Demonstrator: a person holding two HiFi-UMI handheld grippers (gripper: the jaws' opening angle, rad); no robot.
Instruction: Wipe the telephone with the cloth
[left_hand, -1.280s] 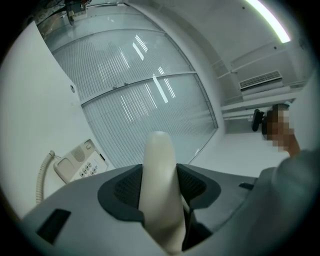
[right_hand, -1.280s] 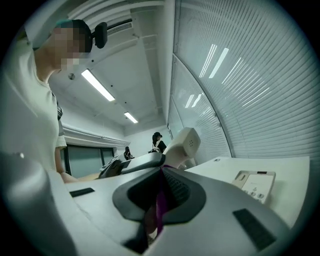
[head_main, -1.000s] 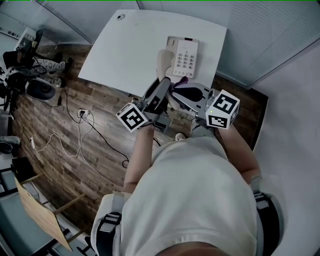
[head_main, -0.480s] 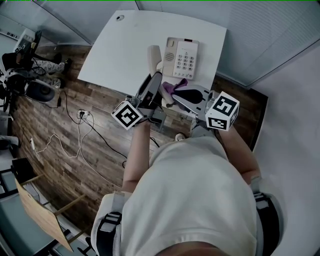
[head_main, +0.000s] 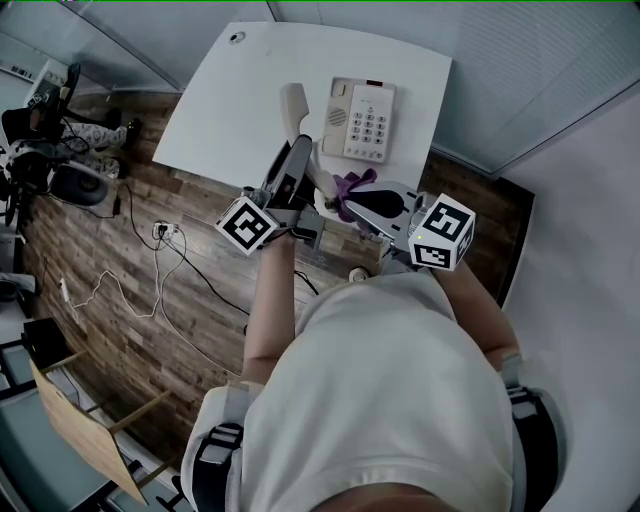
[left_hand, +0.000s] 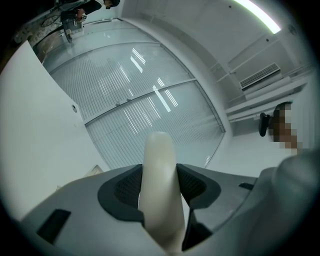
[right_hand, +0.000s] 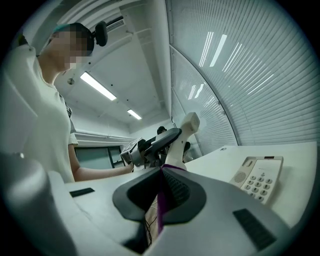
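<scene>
A cream telephone base (head_main: 362, 118) with a keypad lies on the white table (head_main: 230, 110); it also shows in the right gripper view (right_hand: 257, 177). Its handset (head_main: 294, 106) is off the base and stands tilted above the table. My left gripper (head_main: 299, 155) is shut on the handset's middle, and the cream bar (left_hand: 159, 190) sits pressed between both pads. My right gripper (head_main: 346, 196) is shut on a purple cloth (head_main: 353, 184), a thin strip (right_hand: 162, 207) between its pads. The cloth is right beside the handset's lower end (right_hand: 186, 131); whether they touch is hidden.
The table's near edge runs just in front of both grippers. Cables (head_main: 170, 240) lie on the wooden floor to the left, with dark equipment (head_main: 60, 165) further left and a wooden board (head_main: 80, 425) at lower left. Ribbed wall panels (head_main: 540, 60) close off the right.
The left gripper has lifted the handset off the base and carried it left and farther up the table. The right gripper with the cloth has shifted slightly toward it.
</scene>
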